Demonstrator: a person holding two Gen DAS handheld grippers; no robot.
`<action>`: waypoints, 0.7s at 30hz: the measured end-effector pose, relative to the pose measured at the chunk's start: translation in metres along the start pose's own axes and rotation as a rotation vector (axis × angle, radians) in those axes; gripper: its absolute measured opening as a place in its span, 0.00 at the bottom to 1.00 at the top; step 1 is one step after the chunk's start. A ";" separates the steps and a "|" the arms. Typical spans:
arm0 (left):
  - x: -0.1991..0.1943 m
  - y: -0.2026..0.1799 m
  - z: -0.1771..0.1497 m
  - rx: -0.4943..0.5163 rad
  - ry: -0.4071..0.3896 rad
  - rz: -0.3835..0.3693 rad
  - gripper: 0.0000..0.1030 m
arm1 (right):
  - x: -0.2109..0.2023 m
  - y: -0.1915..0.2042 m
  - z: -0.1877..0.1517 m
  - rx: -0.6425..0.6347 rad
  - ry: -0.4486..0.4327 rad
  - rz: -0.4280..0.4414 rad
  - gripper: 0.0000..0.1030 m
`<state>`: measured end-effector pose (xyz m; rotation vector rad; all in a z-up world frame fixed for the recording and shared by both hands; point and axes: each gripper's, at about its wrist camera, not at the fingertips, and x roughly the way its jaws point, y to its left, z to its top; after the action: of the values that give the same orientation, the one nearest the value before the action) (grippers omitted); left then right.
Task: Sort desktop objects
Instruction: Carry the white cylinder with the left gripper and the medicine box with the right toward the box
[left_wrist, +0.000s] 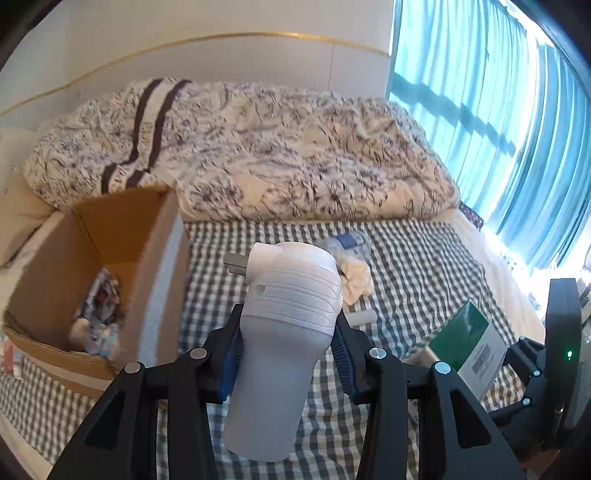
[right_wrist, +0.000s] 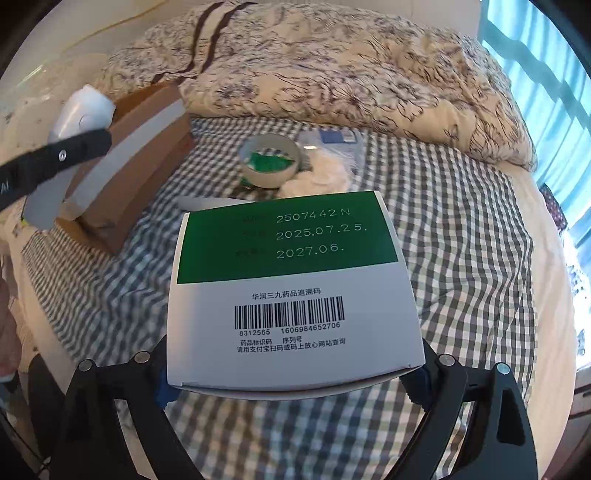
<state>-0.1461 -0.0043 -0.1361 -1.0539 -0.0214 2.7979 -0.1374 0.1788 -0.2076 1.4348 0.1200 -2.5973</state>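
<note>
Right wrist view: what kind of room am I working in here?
Most likely a bedroom: a rumpled floral duvet lies on a bed with a checked sheet, beside a window with blue curtains.

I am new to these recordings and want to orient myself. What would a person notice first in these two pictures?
First, each gripper is full: the left gripper clamps a white plug-in device, and the right gripper holds a green and white medicine box with a barcode. Behind them, on the checked bedsheet, stands an open cardboard box at the left and a tape roll near the middle.
</note>
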 end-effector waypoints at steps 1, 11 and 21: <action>-0.005 0.002 0.002 0.000 -0.009 0.006 0.43 | -0.004 0.005 0.001 -0.006 -0.007 0.001 0.90; -0.058 0.056 0.013 -0.040 -0.080 0.067 0.43 | -0.035 0.067 0.020 -0.078 -0.088 0.035 0.90; -0.104 0.118 0.014 -0.090 -0.126 0.141 0.43 | -0.058 0.132 0.041 -0.146 -0.161 0.073 0.90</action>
<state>-0.0944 -0.1355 -0.0659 -0.9298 -0.0921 3.0135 -0.1167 0.0497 -0.1354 1.1552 0.2263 -2.5737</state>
